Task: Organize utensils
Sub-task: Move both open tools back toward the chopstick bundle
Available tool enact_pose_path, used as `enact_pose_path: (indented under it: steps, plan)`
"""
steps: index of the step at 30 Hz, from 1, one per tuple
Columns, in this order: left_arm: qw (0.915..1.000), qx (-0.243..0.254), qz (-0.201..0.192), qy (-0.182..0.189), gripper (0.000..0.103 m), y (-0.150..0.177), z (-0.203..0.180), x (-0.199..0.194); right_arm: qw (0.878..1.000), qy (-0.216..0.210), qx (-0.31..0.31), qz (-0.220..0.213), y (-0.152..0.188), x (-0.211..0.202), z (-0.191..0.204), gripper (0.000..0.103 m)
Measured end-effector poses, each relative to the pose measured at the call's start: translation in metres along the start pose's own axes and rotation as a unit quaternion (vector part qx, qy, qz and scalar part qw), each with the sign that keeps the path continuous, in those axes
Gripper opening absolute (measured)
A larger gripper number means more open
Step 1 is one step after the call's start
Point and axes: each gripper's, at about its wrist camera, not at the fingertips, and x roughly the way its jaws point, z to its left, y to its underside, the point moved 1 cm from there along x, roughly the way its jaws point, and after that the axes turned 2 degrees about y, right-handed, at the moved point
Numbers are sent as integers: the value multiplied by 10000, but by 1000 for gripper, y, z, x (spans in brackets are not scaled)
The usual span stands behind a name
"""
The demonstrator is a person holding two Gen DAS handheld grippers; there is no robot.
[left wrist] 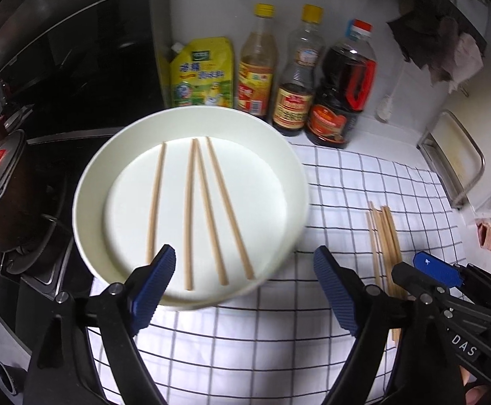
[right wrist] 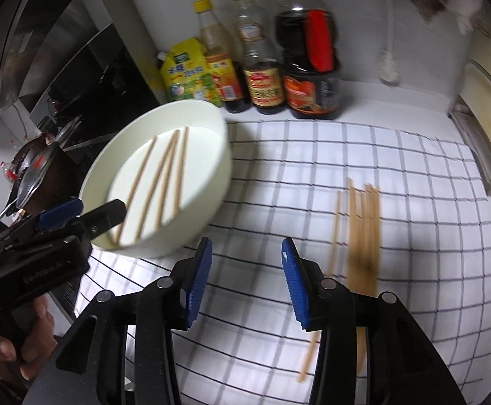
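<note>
White counter (right wrist: 397, 101) bearing checked cloth (right wrist: 414, 236), with white bowl (left wrist: 292, 182) and loose chopsticks (right wrist: 363, 229) on it; bottles (left wrist: 343, 84) behind

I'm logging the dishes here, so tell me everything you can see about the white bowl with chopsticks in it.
The white bowl is round, wide and shallow, with a flat bottom and straight, low walls; it looks like glazed ceramic or plastic, plain cream-white. It sits upright on the left edge of the checked cloth, in front of the sauce bottles. Four wooden chopsticks lie loose across its bottom. The left gripper is open at its near rim; contact is unclear.
</note>
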Motion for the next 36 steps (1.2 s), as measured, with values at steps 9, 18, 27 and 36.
enact_pose_path:
  steps: [9, 18, 27, 36]
  plan:
    - [9991, 301, 215, 198, 86, 18, -48, 10, 9982, 464, 373, -8, 26, -11, -60, 50]
    - [9967, 610, 431, 333, 86, 38, -91, 27, 9953, 772, 559, 150, 54, 0, -110, 51]
    - [9955, 709, 584, 237, 86, 51, -110, 50, 9952, 783, 485, 315, 61, 33, -127, 51]
    - [9953, 627, 708, 229, 86, 57, -114, 67, 9951, 897, 281, 293, 54, 49, -128, 51]
